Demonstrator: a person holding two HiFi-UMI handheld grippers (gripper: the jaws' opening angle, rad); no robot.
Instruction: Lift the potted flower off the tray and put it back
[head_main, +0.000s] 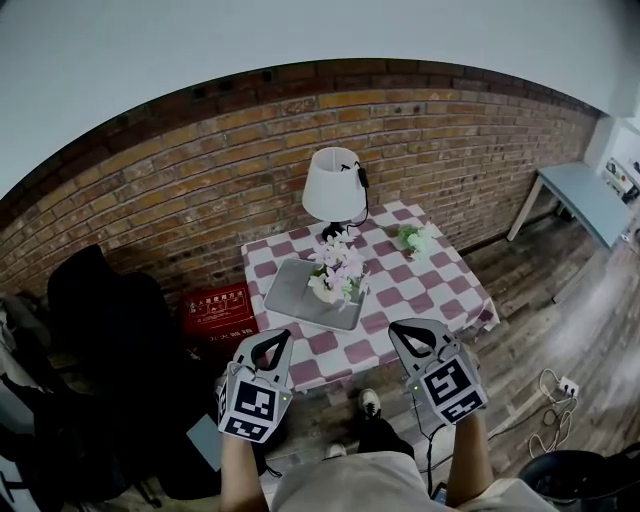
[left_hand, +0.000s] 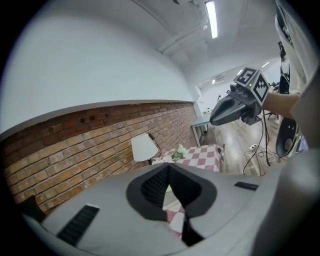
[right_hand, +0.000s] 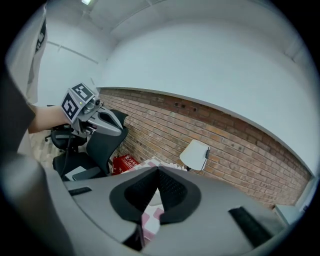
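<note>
Grey tray (head_main: 295, 290) holds the flower (head_main: 338, 268) while your left gripper (head_main: 272, 338) and right gripper (head_main: 408, 332) hang back, jaws together, empty: lift either unstarted or finished.

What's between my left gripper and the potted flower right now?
In the head view, only bare checked tablecloth and the empty front of the grey tray lie between the left gripper and the potted flower.

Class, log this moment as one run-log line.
left gripper: shut, empty | right gripper: shut, empty | potted flower: on tray, not held | tray: on table
</note>
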